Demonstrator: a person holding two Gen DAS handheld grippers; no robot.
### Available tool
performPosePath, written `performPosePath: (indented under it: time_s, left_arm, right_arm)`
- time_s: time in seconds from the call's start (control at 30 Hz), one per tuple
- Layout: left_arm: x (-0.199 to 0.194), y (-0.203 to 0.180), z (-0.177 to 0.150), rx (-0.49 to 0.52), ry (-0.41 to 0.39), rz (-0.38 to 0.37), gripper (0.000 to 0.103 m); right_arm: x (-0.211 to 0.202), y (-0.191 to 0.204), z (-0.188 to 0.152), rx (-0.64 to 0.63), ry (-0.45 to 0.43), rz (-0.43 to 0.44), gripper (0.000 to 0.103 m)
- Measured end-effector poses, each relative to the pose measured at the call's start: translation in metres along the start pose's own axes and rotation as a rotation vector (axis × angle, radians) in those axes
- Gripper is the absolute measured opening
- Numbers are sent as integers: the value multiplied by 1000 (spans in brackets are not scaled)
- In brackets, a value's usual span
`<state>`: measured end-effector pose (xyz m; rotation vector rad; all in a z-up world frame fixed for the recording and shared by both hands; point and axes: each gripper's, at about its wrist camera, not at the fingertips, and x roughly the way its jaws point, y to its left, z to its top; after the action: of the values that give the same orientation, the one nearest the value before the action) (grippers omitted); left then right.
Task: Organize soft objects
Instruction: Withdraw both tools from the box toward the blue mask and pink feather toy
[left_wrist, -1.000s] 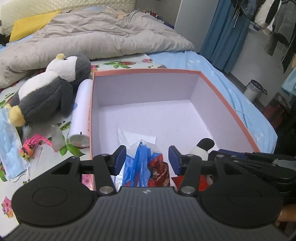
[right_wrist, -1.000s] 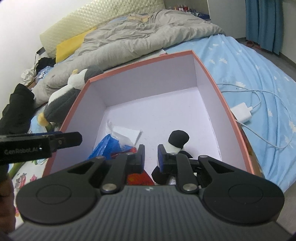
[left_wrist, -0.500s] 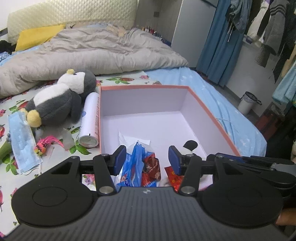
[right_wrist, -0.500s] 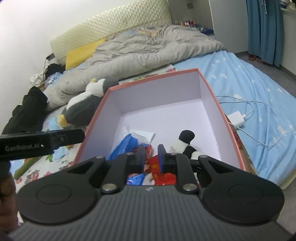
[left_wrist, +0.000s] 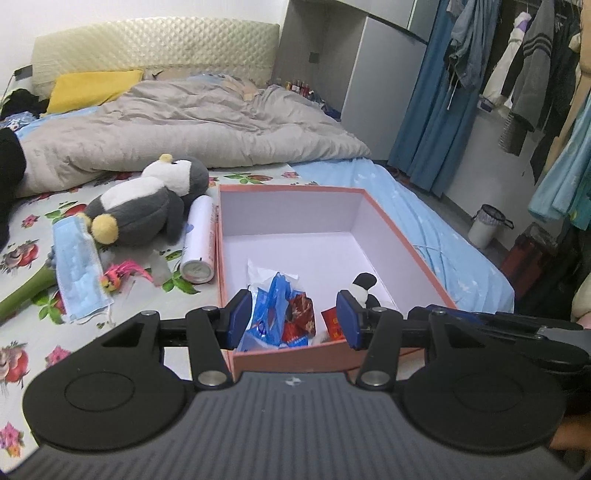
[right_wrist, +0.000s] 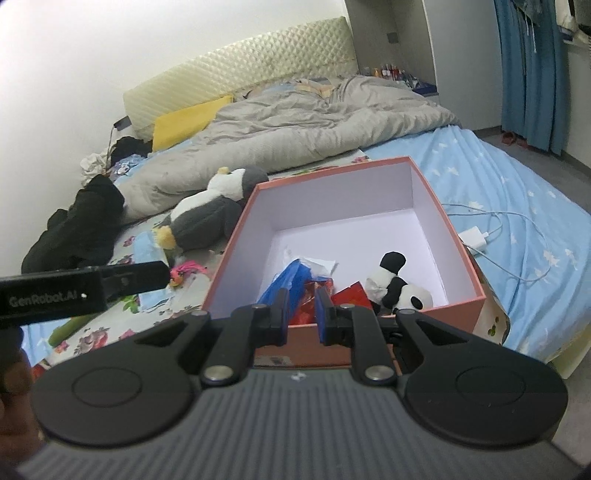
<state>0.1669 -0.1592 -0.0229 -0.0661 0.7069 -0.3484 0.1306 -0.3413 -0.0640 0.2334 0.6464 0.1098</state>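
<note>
Pink box (left_wrist: 402, 243) now farther below; fingers (left_wrist: 239, 315) empty

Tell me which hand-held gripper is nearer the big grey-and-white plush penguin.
Left. The left hand-held gripper is at the box's near edge on the penguin's side; the right hand-held gripper sits farther over, toward the panda's side.

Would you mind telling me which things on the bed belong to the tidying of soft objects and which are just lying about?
Belongs to the job:
- open box
- panda plush in it
- penguin plush beside it
- face mask

Just lying about:
- white cylinder
- charger
- grey duvet
- yellow pillow
</note>
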Motion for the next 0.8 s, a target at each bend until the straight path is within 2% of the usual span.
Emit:
performPosePath:
  time_s: [0.4,0.67,0.8]
  left_arm:
    - [-56,17,-33,-24,-35,21,57]
    - [-77,34,-51,-47,-35,58,57]
    - [-85,47,-61,-45,-17,99,57]
  right_arm:
    - [-30,27,-27,-22,-12,44,19]
    - [-32,52,-43,-74,1,85,19]
    - [-28,68,-50,-95,13,117,20]
